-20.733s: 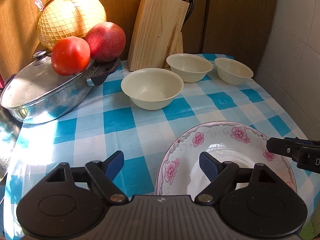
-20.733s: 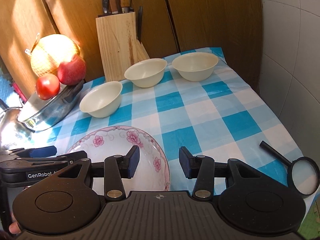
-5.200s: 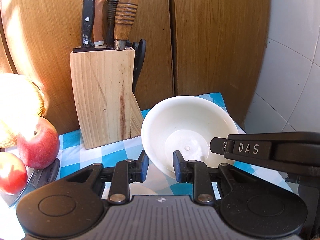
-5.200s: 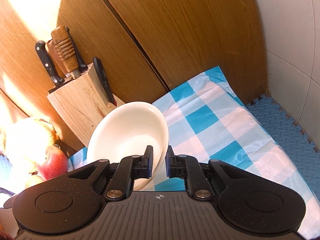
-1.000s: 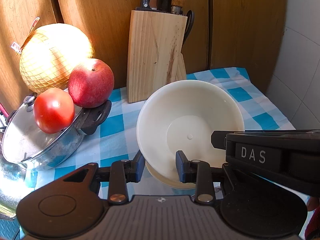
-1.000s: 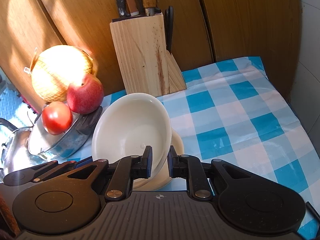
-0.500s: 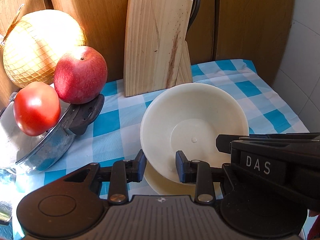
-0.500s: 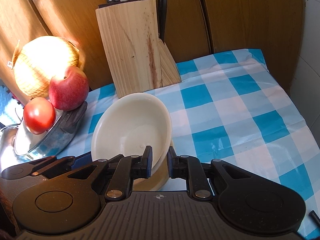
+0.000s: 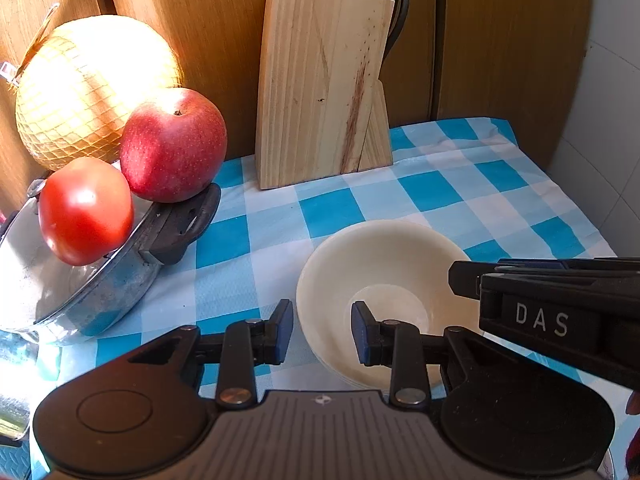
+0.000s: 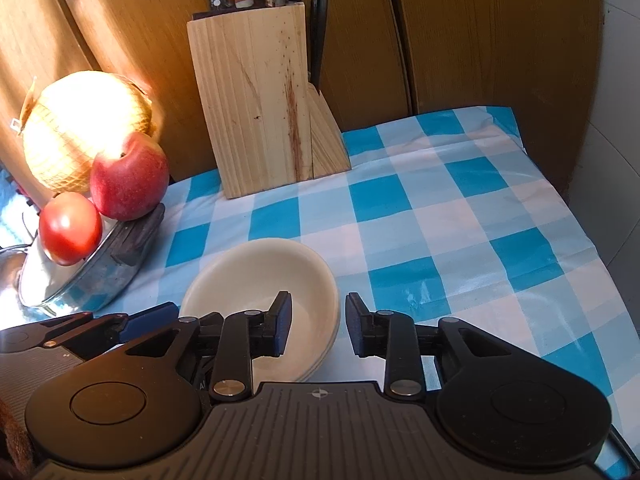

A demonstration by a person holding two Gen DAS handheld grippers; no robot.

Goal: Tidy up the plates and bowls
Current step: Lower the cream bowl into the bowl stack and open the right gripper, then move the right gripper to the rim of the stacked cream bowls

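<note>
A stack of cream bowls rests on the blue-checked tablecloth, nested one inside another. My left gripper is open, its jaws standing either side of the stack's left rim without pinching it. On the opposite side my right gripper is also open, straddling the right rim. Each gripper shows in the other's view: the right gripper at the right edge, the left gripper at the lower left.
A wooden knife block stands at the back against the wooden panels. To the left a lidded steel pot carries a tomato and an apple, with a netted pomelo behind. A tiled wall borders the right side.
The top bowl, held tilted above the stack by both grippers, now sits nested in the stack. Both grippers have opened and let go of its rim.
</note>
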